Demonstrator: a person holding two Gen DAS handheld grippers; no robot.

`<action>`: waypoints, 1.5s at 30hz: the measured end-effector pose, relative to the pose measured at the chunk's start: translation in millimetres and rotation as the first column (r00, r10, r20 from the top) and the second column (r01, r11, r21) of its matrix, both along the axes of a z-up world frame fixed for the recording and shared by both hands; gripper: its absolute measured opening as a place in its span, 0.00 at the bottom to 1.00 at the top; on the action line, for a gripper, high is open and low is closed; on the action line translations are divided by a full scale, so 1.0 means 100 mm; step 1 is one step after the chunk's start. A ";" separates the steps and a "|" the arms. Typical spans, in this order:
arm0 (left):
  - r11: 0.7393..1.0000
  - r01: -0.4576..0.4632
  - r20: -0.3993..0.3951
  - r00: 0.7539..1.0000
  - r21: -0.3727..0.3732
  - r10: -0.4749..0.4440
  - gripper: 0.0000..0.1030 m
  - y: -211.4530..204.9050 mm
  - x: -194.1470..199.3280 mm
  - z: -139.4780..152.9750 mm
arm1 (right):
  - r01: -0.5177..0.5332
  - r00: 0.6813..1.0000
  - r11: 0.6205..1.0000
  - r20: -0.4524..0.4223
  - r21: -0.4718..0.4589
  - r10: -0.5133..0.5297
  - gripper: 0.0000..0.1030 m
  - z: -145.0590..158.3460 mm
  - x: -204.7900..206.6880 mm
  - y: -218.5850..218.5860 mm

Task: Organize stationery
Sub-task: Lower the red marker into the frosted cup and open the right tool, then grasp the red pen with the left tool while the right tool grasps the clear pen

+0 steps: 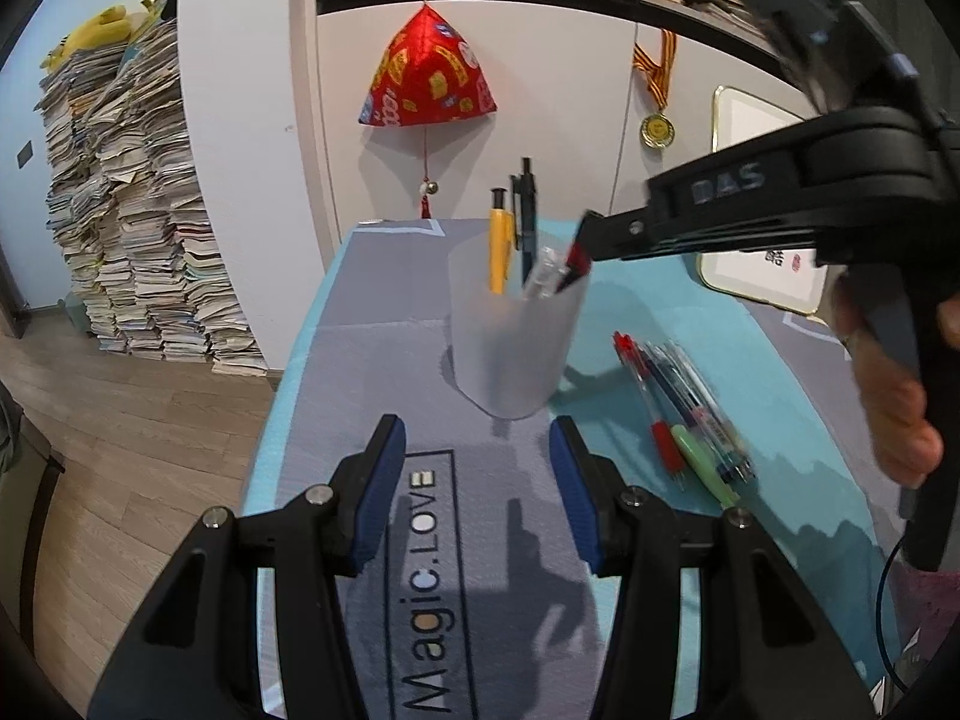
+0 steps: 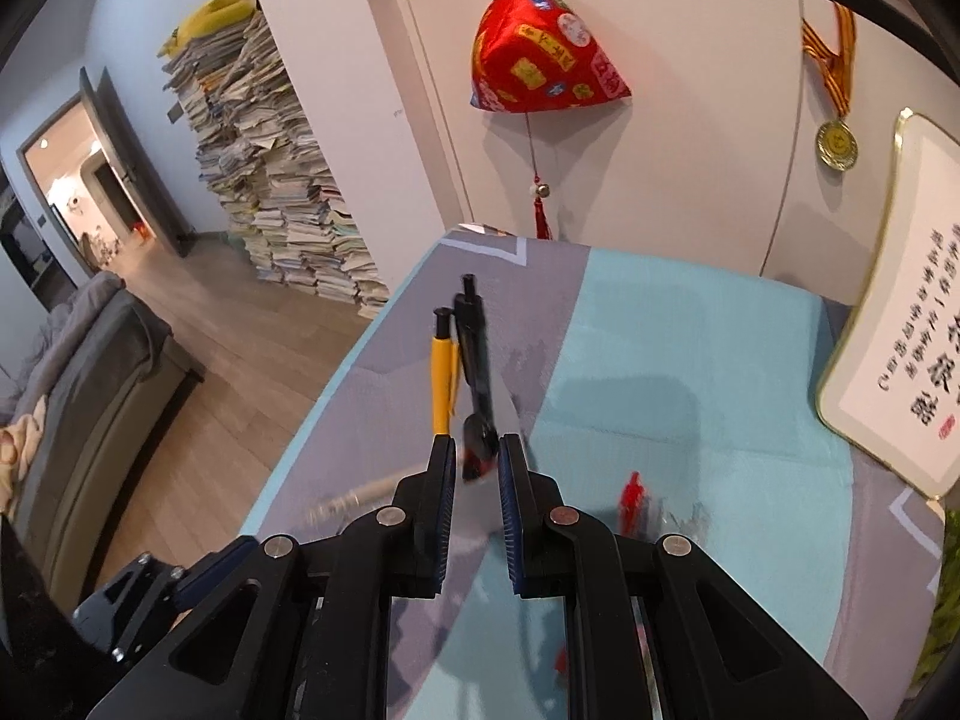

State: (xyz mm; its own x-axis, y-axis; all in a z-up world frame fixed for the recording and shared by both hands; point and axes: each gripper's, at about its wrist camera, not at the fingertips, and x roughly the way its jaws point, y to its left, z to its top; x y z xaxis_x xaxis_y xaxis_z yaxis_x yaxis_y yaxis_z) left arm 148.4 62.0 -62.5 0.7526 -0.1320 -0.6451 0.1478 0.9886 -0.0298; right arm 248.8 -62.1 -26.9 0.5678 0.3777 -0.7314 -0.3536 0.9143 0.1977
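- A frosted pen cup [image 1: 519, 330] stands upright on the grey and teal mat [image 1: 384, 360]; every place below is given from this cup.
- Inside the cup stand a yellow pen [image 1: 499, 240] and a dark pen [image 1: 528, 222], both rising above the rim, with a clear pen [image 1: 543, 276] leaning beside them.
- The right gripper [image 1: 585, 246] reaches over the cup's rim from the right, held by a hand [image 1: 894, 396]. Its fingers are drawn narrow and pinch the upper end of a red and black pen [image 1: 573, 264], whose lower part is down inside the cup.
- In the right wrist view that pen [image 2: 480, 444] sits between the two fingertips, blurred.
- The left gripper [image 1: 477, 450] hovers just in front of the cup, nearer the camera; its blue pads [image 1: 378, 492] stand moderately apart with nothing between them.
- A bundle of loose pens [image 1: 684, 414] lies flat on the mat to the right of the cup, red and green grips among them.
- Behind the cup, a red ornament [image 1: 429, 72] hangs on the wall.
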 end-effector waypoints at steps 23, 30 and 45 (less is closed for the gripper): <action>0.984 0.175 -0.207 0.964 0.017 -0.168 0.47 -0.83 0.26 -0.50 | 0.106 0.977 0.992 -0.181 -0.065 -0.116 0.14 -0.83 -0.29 -1.05; 0.985 0.170 -0.226 0.961 0.019 -0.161 0.46 -0.89 0.36 -0.55 | 0.085 0.975 0.994 -0.201 -0.067 -0.097 0.14 -0.97 -0.27 -1.01; 0.983 0.180 -0.243 0.955 0.023 -0.169 0.47 -1.01 0.41 -0.60 | 0.199 0.954 0.980 -0.223 -0.025 -0.199 0.14 -0.93 -0.27 -1.31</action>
